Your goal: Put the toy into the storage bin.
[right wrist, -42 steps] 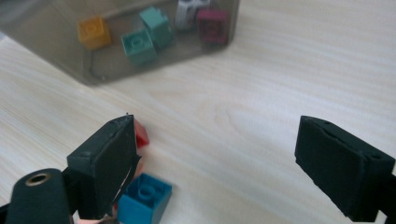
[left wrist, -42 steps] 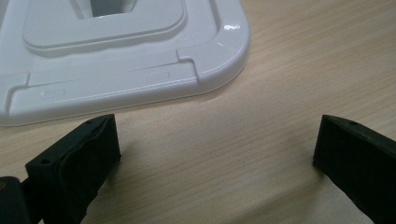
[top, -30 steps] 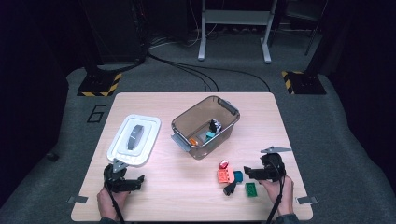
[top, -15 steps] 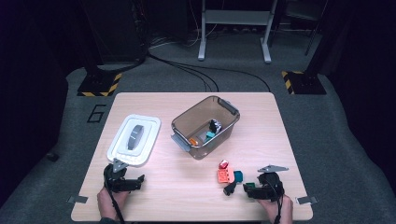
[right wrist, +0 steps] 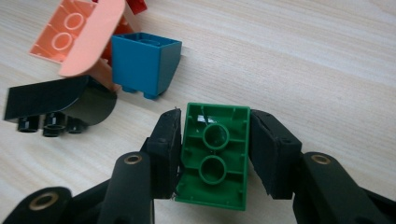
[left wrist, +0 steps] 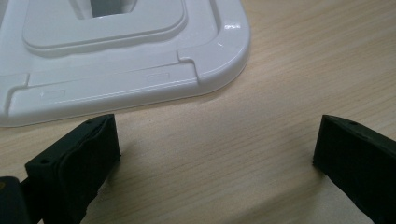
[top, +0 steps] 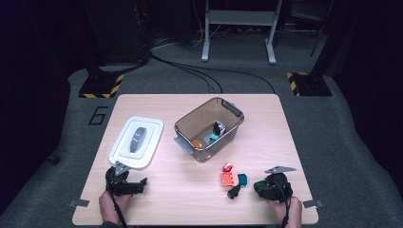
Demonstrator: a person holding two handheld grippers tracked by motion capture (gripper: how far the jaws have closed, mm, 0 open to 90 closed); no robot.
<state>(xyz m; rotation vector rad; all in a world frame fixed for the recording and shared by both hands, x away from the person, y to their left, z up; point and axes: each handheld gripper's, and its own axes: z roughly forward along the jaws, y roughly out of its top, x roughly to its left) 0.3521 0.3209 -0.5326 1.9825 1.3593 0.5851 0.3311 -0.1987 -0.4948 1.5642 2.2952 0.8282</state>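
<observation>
Green brick (right wrist: pixel 214 157) clamped in jaws; teal brick (right wrist: pixel 144 63) ahead — black piece (right wrist: pixel 58 103) beside.

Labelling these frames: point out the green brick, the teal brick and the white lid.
green brick (right wrist: pixel 214 161): right gripper view, hollow underside between the jaws.
teal brick (right wrist: pixel 144 63): right gripper view, its side wall.
white lid (top: pixel 136 142): high view, its flat top.

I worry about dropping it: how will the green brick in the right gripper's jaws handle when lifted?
The green brick looks like rigid, hollow plastic, so probably light and stiff. Its smooth sides might slip, though the right gripper clamps both flat long faces squarely.
</observation>
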